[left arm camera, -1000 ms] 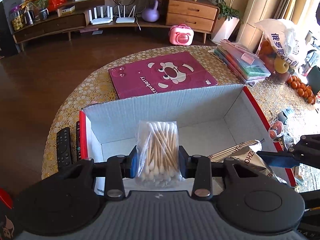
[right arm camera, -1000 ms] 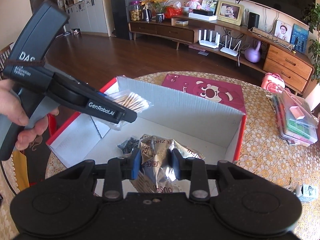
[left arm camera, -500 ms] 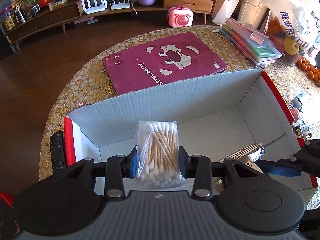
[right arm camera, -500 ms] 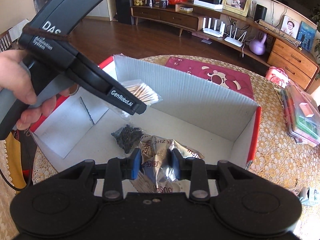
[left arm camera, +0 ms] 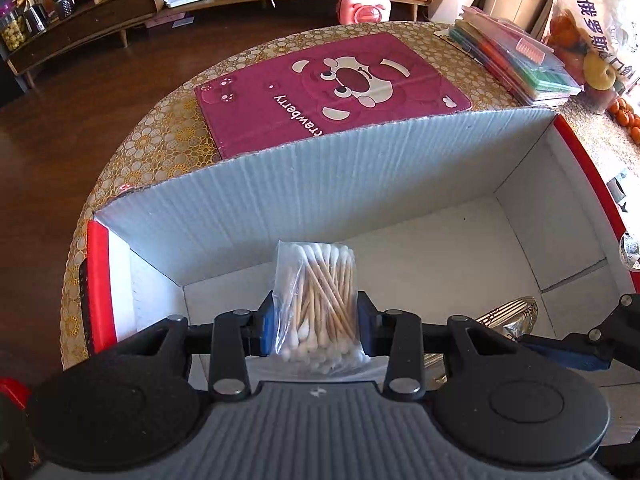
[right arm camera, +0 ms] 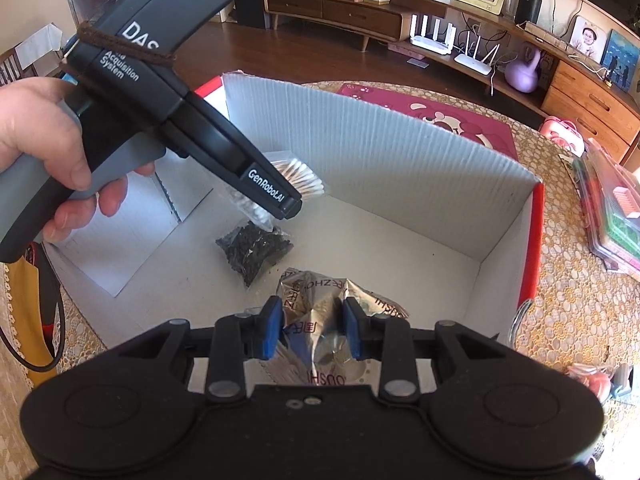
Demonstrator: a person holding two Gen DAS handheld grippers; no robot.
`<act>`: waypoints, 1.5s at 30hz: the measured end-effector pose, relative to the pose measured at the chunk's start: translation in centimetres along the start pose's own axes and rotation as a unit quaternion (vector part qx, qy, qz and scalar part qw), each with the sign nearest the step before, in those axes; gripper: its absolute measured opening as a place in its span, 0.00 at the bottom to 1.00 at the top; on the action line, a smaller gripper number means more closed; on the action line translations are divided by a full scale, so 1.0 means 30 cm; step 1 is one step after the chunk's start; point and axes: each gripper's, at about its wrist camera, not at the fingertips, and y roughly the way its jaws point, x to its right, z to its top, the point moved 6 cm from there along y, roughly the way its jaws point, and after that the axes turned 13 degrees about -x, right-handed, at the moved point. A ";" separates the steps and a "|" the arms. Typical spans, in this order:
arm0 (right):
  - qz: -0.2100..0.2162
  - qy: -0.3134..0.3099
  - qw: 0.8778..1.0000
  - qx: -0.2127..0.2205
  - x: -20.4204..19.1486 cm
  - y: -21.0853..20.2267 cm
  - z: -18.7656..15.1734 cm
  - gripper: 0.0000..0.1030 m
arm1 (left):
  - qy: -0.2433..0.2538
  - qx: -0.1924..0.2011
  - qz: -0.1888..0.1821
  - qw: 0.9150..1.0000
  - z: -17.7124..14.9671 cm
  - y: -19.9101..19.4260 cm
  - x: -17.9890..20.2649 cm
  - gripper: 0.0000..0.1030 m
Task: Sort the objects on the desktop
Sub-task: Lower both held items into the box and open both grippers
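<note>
1. Both grippers hang over the open cardboard box.
2. Left gripper: jaws clamped on the cotton swab bag.
3. Right gripper: jaws clamped on the foil packet, beside a black bead bag on the box floor.

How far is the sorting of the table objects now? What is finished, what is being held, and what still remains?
Done: a bag of small dark pieces lies on the floor of the cardboard box.
In hand: the left gripper holds a bag of cotton swabs over the box; the right gripper holds a silver foil packet low inside it.
Left: release both.
</note>
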 end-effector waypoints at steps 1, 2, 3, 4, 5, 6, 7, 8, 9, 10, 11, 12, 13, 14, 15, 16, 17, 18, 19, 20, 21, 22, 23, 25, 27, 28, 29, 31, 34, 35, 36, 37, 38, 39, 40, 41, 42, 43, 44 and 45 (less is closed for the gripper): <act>0.001 0.000 1.000 -0.002 0.002 0.005 -0.001 0.32 | -0.001 -0.001 -0.001 1.000 0.001 0.004 -0.001 0.37; 0.001 0.000 1.000 -0.004 0.004 0.011 -0.002 0.32 | -0.002 -0.002 -0.001 1.000 0.003 0.006 -0.001 0.37; 0.000 -0.001 1.000 -0.006 0.004 0.015 -0.004 0.32 | -0.004 -0.002 -0.002 1.000 0.005 0.008 -0.002 0.37; -0.001 -0.001 1.000 -0.007 0.001 0.019 -0.008 0.32 | -0.005 -0.003 -0.004 1.000 0.006 0.010 -0.002 0.37; 0.000 -0.001 1.000 -0.009 0.002 0.022 -0.010 0.32 | -0.006 -0.004 -0.005 1.000 0.008 0.012 -0.002 0.37; 0.002 0.000 1.000 -0.009 0.002 0.024 -0.011 0.32 | -0.006 -0.004 -0.005 1.000 0.010 0.013 -0.002 0.37; 0.002 0.000 1.000 -0.010 0.001 0.025 -0.013 0.32 | -0.005 -0.006 -0.006 1.000 0.010 0.016 -0.001 0.37; 0.002 -0.001 1.000 -0.010 -0.001 0.025 -0.013 0.32 | -0.006 -0.008 -0.006 1.000 0.011 0.020 0.000 0.37; 0.002 -0.002 1.000 -0.010 -0.003 0.026 -0.014 0.32 | -0.006 -0.009 -0.007 1.000 0.011 0.023 0.000 0.36; 0.002 -0.003 1.000 -0.010 -0.004 0.028 -0.014 0.32 | -0.007 -0.011 -0.007 1.000 0.011 0.027 0.000 0.36; 0.002 -0.003 1.000 -0.011 -0.004 0.028 -0.015 0.32 | -0.008 -0.012 -0.008 1.000 0.011 0.030 0.000 0.36; 0.002 -0.003 1.000 -0.011 -0.004 0.029 -0.015 0.32 | -0.008 -0.013 -0.009 1.000 0.011 0.032 0.001 0.36; 0.002 -0.002 1.000 -0.010 -0.003 0.029 -0.015 0.32 | -0.007 -0.014 -0.009 1.000 0.010 0.034 0.002 0.36; 0.002 -0.002 1.000 -0.009 -0.002 0.030 -0.014 0.33 | -0.008 -0.014 -0.009 1.000 0.010 0.035 0.003 0.36; 0.002 -0.001 1.000 -0.008 -0.002 0.029 -0.015 0.34 | -0.008 -0.013 -0.009 1.000 0.011 0.035 0.004 0.36; 0.002 0.000 1.000 -0.007 -0.002 0.025 -0.017 0.35 | -0.009 -0.012 -0.009 1.000 0.012 0.033 0.003 0.37; 0.000 -0.001 1.000 -0.005 -0.002 0.022 -0.018 0.35 | -0.011 -0.011 -0.009 1.000 0.012 0.033 0.002 0.37; -0.001 -0.003 1.000 -0.004 -0.001 0.019 -0.018 0.36 | -0.014 -0.012 -0.009 1.000 0.013 0.032 0.001 0.38; -0.003 -0.003 1.000 -0.003 0.001 0.015 -0.019 0.37 | -0.016 -0.012 -0.009 1.000 0.012 0.032 0.000 0.38; -0.004 -0.002 1.000 -0.002 0.003 0.012 -0.019 0.43 | -0.019 -0.012 -0.008 1.000 0.011 0.032 -0.002 0.39; -0.006 0.000 1.000 0.000 0.006 0.008 -0.020 0.55 | -0.021 -0.012 -0.006 1.000 0.011 0.031 -0.003 0.40; -0.008 0.002 1.000 0.004 0.009 0.004 -0.021 0.58 | -0.024 -0.012 -0.004 1.000 0.011 0.030 -0.004 0.45; -0.009 0.003 1.000 0.008 0.010 -0.003 -0.021 0.59 | -0.026 -0.011 -0.004 1.000 0.009 0.027 -0.005 0.53; -0.012 0.004 1.000 0.012 0.012 -0.013 -0.023 0.62 | -0.029 -0.006 -0.004 1.000 0.007 0.014 -0.003 0.62; -0.006 0.007 1.000 0.017 0.016 -0.027 -0.025 0.63 | -0.028 0.000 -0.003 1.000 0.005 -0.004 0.002 0.62; -0.005 0.008 1.000 0.018 0.016 -0.034 -0.025 0.63 | -0.027 0.002 -0.001 1.000 0.004 -0.014 0.005 0.62; -0.004 0.009 1.000 0.020 0.016 -0.043 -0.025 0.63 | -0.026 0.004 0.001 1.000 0.003 -0.025 0.008 0.62; 0.000 0.008 1.000 0.026 0.012 -0.063 -0.025 0.64 | -0.025 0.006 0.001 1.000 -0.003 -0.048 0.014 0.63; 0.005 0.008 0.999 0.036 0.004 -0.101 -0.028 0.71 | -0.021 0.010 0.002 1.000 -0.021 -0.086 0.028 0.65; 0.006 0.009 0.999 0.040 0.003 -0.114 -0.030 0.73 | -0.020 0.011 0.002 1.000 -0.031 -0.100 0.034 0.67; 0.008 0.010 0.999 0.044 0.001 -0.129 -0.033 0.74 | -0.019 0.012 0.000 1.000 -0.041 -0.114 0.039 0.67; 0.010 0.011 0.999 0.046 0.000 -0.142 -0.036 0.75 | -0.018 0.012 -0.003 1.000 -0.052 -0.128 0.045 0.67; 0.013 0.011 0.999 0.048 -0.001 -0.155 -0.040 0.76 | -0.017 0.014 -0.005 1.000 -0.063 -0.143 0.049 0.67; 0.016 0.011 0.999 0.050 -0.005 -0.167 -0.045 0.77 | -0.017 0.015 -0.007 1.000 -0.075 -0.160 0.053 0.67; 0.020 0.011 0.998 0.052 -0.006 -0.179 -0.049 0.78 | -0.018 0.016 -0.009 1.000 -0.088 -0.177 0.056 0.68; 0.024 0.012 0.998 0.055 -0.006 -0.192 -0.052 0.80 | -0.017 0.018 -0.011 1.000 -0.101 -0.196 0.060 0.70; 0.026 0.012 0.998 0.057 -0.006 -0.204 -0.057 0.84 | -0.017 0.020 -0.012 1.000 -0.114 -0.215 0.063 0.70; 0.027 0.014 0.998 0.059 -0.004 -0.216 -0.061 0.87 | -0.017 0.021 -0.010 1.000 -0.128 -0.235 0.065 0.71; 0.025 0.016 0.998 0.063 -0.002 -0.228 -0.066 0.89 | -0.015 0.022 -0.009 1.000 -0.140 -0.252 0.067 0.72; 0.025 0.017 0.997 0.066 -0.001 -0.239 -0.068 0.89 | -0.014 0.023 -0.009 1.000 -0.153 -0.270 0.070 0.72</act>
